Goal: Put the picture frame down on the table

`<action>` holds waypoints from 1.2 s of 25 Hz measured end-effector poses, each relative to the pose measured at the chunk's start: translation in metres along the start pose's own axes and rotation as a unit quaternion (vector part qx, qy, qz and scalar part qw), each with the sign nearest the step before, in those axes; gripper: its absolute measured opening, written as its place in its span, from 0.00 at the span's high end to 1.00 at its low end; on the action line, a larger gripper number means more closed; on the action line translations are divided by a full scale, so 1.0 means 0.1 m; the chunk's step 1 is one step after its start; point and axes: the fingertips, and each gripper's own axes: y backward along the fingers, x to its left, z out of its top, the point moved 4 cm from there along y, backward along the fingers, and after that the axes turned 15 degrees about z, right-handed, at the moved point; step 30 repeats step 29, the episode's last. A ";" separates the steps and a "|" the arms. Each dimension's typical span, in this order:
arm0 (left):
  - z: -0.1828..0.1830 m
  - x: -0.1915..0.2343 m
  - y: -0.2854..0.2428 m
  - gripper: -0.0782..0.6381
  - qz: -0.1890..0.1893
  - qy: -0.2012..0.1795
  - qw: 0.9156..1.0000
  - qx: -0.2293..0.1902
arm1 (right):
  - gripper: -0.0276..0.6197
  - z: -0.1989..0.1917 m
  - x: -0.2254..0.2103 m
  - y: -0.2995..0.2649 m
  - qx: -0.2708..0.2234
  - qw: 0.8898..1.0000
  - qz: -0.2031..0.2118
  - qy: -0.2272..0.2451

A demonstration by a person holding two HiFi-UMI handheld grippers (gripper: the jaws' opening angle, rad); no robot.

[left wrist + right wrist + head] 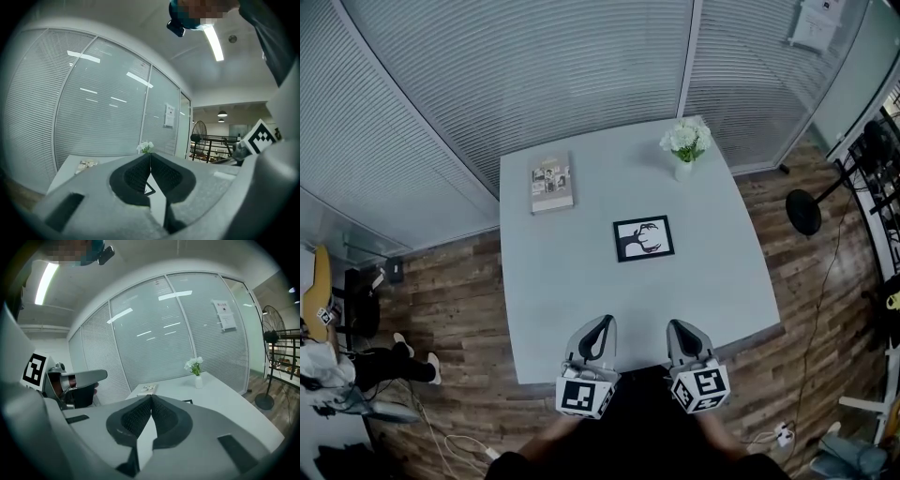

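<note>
The black picture frame (643,238) lies flat and face-up near the middle of the pale table (572,281), showing a black-and-white print.

an office: blind-lined glass partitions (534,75) (wood floor (459,300)) around a table (572,281).

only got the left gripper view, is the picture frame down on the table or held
observer: down. the picture frame lies flat, face up, in the middle of the table, nothing touching it.
operator: right gripper got anything
observer: no, the right gripper is shut and empty.
operator: where am i on the table
observer: the left gripper is over the table's near edge, short of the frame.
</note>
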 end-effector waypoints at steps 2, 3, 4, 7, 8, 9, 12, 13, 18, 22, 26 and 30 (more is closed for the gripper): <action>0.01 -0.01 -0.02 0.87 0.001 0.003 1.000 -0.009 | 0.94 0.02 0.01 0.00 -0.006 1.000 0.006 0.004; 0.00 -0.02 -0.03 0.87 0.000 0.003 1.000 -0.008 | 0.94 0.03 0.01 0.00 -0.007 1.000 0.008 0.007; -0.01 -0.04 -0.03 0.87 -0.001 0.003 1.000 -0.003 | 0.94 0.03 0.00 0.00 -0.008 1.000 0.009 0.009; 0.00 -0.06 -0.05 0.87 -0.002 0.005 1.000 -0.004 | 0.94 0.02 -0.02 0.02 -0.013 1.000 0.011 0.004; 0.01 -0.06 -0.05 0.87 -0.001 0.007 1.000 -0.008 | 0.94 0.02 -0.03 0.03 -0.015 1.000 0.011 0.001; 0.01 -0.07 -0.06 0.87 0.000 0.007 1.000 -0.010 | 0.94 0.02 -0.04 0.04 -0.016 1.000 0.011 -0.001; 0.00 -0.09 -0.06 0.87 0.000 0.006 1.000 -0.005 | 0.94 0.04 -0.06 0.05 -0.021 1.000 0.010 -0.003; 0.00 -0.09 -0.07 0.87 -0.001 0.007 1.000 -0.005 | 0.94 0.04 -0.07 0.05 -0.022 1.000 0.010 -0.005; 0.00 -0.11 -0.09 0.87 -0.002 0.008 1.000 -0.011 | 0.94 0.03 -0.11 0.05 -0.023 1.000 0.009 -0.010; -0.03 -0.13 -0.09 0.87 -0.003 0.004 1.000 0.003 | 0.94 0.02 -0.14 0.05 -0.021 1.000 0.007 -0.010; -0.01 -0.15 -0.10 0.87 -0.004 0.008 1.000 -0.010 | 0.94 0.02 -0.15 0.07 -0.019 1.000 0.008 -0.010; -0.02 -0.16 -0.10 0.87 -0.006 0.006 1.000 -0.015 | 0.94 0.01 -0.15 0.08 -0.018 1.000 0.009 -0.010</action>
